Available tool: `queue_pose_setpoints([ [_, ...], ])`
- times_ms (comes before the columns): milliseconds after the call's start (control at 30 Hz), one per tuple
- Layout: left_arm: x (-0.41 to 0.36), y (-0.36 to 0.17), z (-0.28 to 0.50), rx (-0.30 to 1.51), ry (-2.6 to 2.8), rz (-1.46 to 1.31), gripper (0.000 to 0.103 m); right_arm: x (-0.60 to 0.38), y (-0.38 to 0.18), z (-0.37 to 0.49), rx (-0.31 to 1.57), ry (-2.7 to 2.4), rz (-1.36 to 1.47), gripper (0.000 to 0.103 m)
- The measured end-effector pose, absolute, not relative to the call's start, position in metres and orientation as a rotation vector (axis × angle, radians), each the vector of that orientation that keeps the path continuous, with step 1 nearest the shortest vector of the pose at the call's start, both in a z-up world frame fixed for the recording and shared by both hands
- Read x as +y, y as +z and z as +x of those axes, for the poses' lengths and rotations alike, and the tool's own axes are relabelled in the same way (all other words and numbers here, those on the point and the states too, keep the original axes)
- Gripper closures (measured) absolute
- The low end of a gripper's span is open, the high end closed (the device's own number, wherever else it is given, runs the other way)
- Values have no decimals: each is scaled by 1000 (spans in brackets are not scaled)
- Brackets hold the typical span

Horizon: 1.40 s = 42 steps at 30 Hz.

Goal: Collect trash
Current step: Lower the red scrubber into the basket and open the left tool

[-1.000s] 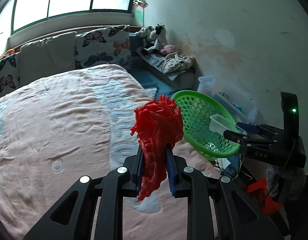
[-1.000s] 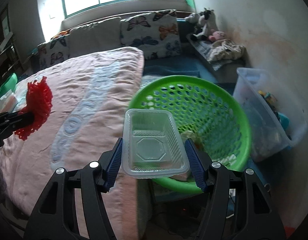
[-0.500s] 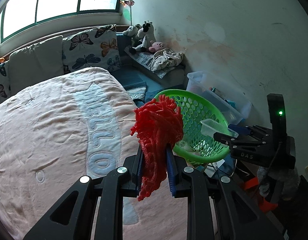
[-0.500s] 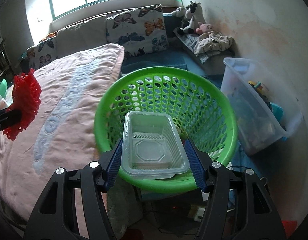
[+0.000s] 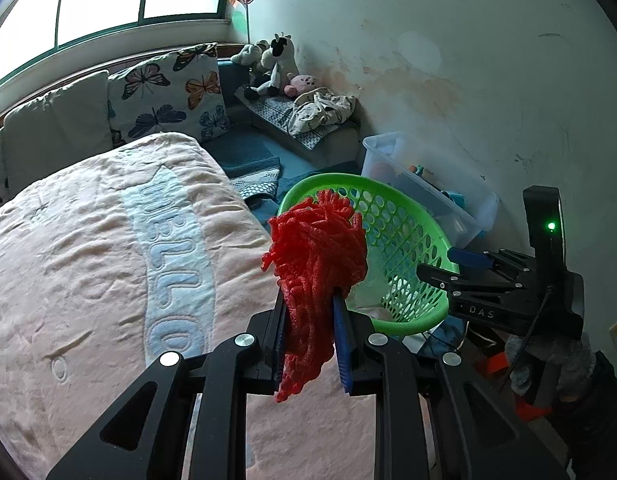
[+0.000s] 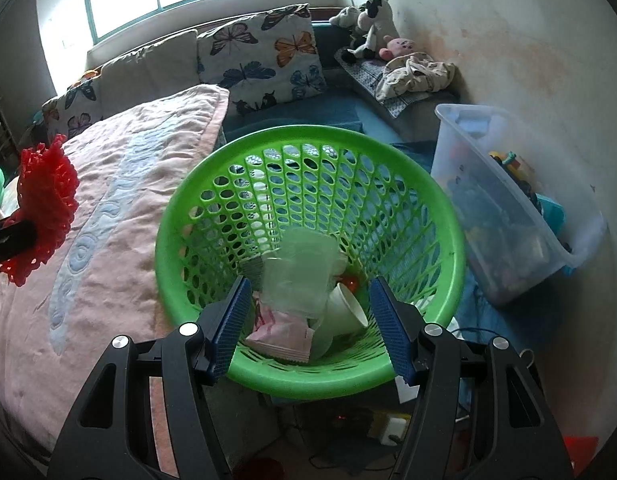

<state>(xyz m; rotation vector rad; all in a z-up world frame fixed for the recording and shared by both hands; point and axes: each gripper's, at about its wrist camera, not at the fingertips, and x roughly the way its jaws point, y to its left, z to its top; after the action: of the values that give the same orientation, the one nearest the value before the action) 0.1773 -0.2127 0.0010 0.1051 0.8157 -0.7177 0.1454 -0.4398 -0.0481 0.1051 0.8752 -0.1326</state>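
Observation:
My left gripper (image 5: 310,322) is shut on a red foam net (image 5: 316,256) and holds it above the bed's edge, just left of the green basket (image 5: 412,240). The net also shows at the left of the right wrist view (image 6: 44,196). My right gripper (image 6: 312,320) is open and empty over the green basket's (image 6: 448,236) near rim. A clear plastic container (image 6: 304,268) lies blurred inside the basket, on a white paper cup (image 6: 344,312) and a pink packet (image 6: 280,332). The right gripper also shows in the left wrist view (image 5: 460,268).
A bed with a pink blanket (image 5: 88,260) lies left of the basket. A clear storage bin (image 6: 520,216) with toys stands to the right against the wall. Butterfly pillows (image 6: 264,52) and stuffed toys (image 6: 368,24) are at the back. Cables and a power strip (image 6: 388,424) lie below the basket.
My right gripper moved over the basket, opened, and let the clear container drop in. My left gripper moved right toward the basket, with the red net still in it.

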Motion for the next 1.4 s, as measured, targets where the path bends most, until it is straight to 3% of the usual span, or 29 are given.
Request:
queue_pose_setpoints([
  [1067,-299,-34,193,937,-793,153,79,-452,-40,101,830,-140,163,34],
  [1400,-299,-35,192,927,-794,137,54,-452,-43,96,833,-146,181,34],
])
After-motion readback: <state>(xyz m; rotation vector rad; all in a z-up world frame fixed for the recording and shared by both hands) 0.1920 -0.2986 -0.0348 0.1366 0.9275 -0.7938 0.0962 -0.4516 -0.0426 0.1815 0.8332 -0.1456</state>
